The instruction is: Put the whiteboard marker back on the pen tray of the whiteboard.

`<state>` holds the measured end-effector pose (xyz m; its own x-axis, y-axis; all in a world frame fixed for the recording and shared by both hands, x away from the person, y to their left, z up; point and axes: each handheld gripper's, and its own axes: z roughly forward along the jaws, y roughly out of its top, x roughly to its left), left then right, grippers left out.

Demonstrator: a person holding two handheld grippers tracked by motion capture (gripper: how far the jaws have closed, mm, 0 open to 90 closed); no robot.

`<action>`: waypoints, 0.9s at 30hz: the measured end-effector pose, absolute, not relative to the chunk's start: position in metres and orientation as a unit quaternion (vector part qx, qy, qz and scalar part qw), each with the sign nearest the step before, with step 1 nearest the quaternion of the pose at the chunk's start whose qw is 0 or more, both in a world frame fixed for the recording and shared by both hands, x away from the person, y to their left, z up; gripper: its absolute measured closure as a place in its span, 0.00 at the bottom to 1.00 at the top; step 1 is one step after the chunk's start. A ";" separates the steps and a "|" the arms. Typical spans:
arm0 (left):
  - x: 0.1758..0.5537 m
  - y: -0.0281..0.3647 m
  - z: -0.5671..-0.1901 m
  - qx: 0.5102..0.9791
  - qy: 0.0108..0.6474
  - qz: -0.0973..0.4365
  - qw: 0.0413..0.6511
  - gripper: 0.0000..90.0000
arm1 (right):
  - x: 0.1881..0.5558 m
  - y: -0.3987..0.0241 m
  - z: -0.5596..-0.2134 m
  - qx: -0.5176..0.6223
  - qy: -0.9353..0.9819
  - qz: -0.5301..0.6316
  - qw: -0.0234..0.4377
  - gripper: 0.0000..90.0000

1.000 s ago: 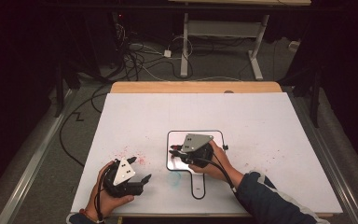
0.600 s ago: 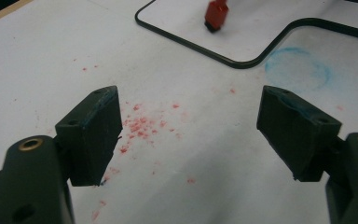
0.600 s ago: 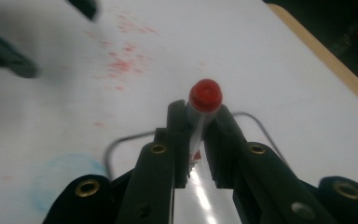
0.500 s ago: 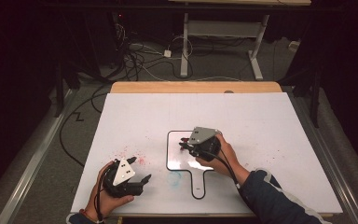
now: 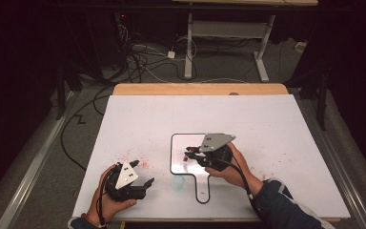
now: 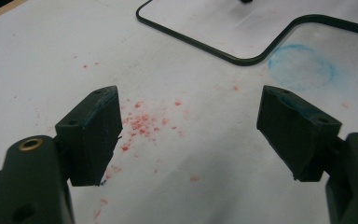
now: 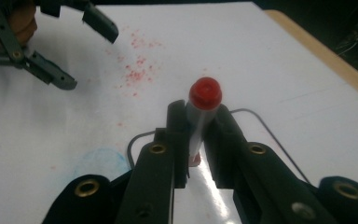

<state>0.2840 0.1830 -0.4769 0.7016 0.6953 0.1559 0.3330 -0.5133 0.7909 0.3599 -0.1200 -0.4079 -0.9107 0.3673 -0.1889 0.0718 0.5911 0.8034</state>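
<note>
A red-capped marker [image 7: 202, 116] sits clamped between the closed jaws of the right gripper [image 5: 194, 153], held above the small black-rimmed whiteboard [image 5: 178, 164] that lies near the middle of the table's [image 5: 286, 124] front edge. Toward the front left corner, the left gripper [image 5: 145, 186] rests in the person's hand with its jaws spread wide and nothing between them, over a scatter of red specks [image 6: 142, 122]. A faint blue ring [image 6: 302, 66] marks the white surface just beside the board's rim.
</note>
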 end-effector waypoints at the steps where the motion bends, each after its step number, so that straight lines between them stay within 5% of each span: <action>1: 0.284 0.183 -0.477 0.838 0.308 0.234 0.385 0.24 | 0.359 -0.124 -0.405 0.130 0.870 0.442 0.173 0.90; 16: 0.284 0.183 -0.477 0.839 0.309 0.233 0.382 0.24 | 0.343 -0.217 -0.358 0.218 0.845 0.450 0.189 0.90; 27: 0.283 0.180 -0.478 0.844 0.306 0.233 0.375 0.24 | 0.345 -0.261 -0.356 0.254 0.890 0.363 0.110 0.90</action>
<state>0.2832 0.1799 -0.4777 0.7042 0.6909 0.1636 0.3415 -0.5316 0.7751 0.3450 -0.2606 -0.3562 -0.8464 0.5324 -0.0107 0.3727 0.6066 0.7022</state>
